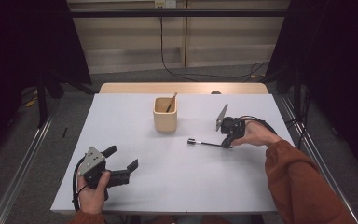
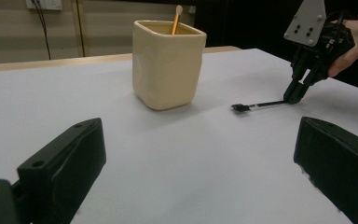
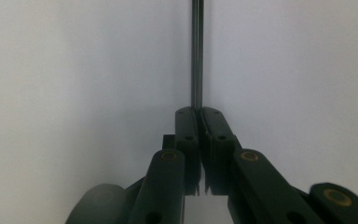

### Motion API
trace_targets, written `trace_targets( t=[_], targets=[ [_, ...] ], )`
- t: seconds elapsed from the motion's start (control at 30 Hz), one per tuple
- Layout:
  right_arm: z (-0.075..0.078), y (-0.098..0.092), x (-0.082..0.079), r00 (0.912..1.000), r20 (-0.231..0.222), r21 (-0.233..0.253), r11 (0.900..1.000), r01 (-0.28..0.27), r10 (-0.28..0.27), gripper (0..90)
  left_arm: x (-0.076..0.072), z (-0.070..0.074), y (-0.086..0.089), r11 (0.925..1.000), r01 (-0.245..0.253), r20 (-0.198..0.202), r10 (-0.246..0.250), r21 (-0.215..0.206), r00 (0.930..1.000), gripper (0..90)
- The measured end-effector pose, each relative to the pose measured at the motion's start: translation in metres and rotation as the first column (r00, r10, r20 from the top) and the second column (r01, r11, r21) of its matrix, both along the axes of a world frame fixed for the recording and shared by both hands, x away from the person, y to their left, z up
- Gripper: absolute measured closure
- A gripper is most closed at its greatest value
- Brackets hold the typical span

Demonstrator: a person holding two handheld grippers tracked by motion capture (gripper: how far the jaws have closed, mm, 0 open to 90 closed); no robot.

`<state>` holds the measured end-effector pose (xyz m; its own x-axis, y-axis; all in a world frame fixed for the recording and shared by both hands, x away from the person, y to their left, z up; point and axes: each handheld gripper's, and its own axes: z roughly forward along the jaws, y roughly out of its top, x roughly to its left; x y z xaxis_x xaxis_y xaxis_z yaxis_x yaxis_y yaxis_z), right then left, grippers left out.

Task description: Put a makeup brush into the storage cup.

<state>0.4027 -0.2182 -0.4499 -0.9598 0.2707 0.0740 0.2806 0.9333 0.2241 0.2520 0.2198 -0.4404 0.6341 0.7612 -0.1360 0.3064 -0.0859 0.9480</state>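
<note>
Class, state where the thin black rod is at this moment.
In the high view, the thin black rod lies on the white table, right of centre, clamped at one end by the right hand-held gripper, near the cream square cup.

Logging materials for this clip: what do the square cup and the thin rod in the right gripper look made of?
Cup: probably glazed ceramic or pale wood, cream, smooth with a soft sheen; unclear which. Rod: likely metal, dark grey with a light streak along it, ending in a black tip; the right gripper is shut on it.

surface: white rectangular top [image 1: 135,186], pale wooden edge [image 1: 182,88] far | floor: grey carpet [image 1: 23,154] | far wall: beige panels [image 1: 223,32], black cable [image 1: 168,65] | sides: black curtains [image 1: 335,56]
</note>
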Motion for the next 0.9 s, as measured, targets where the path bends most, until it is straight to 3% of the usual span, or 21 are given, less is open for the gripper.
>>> trace_targets(
  t=[0.37,0.47,0.67,0.8,0.9],
  targets=[
    [0.010,-0.012,-0.008,0.9988,0.011,0.080,0.996,0.048,-0.049,86.0,-0.001,0.001,0.000,1.0000,0.003,0.009,-0.003,-0.001,1.0000,2.3],
    [0.014,-0.014,-0.009,0.9952,0.026,0.099,0.991,0.091,-0.094,86.0,-0.001,0.001,0.000,1.0000,0.003,0.009,-0.003,-0.001,1.0000,2.3],
    [0.013,-0.023,-0.014,0.9859,0.008,0.196,0.967,0.162,-0.167,85.9,0.000,0.001,0.000,1.0000,-0.005,0.009,0.005,0.001,0.9999,2.4],
    [0.012,-0.029,-0.019,0.9773,0.007,0.226,0.952,0.205,-0.212,85.9,-0.001,0.001,0.000,1.0000,-0.006,0.011,0.006,0.002,0.9999,2.3],
    [0.012,-0.034,-0.021,0.9714,0.003,0.269,0.936,0.228,-0.237,85.9,-0.001,0.001,0.000,1.0000,-0.007,0.012,0.007,0.002,0.9999,2.4]
  ],
)
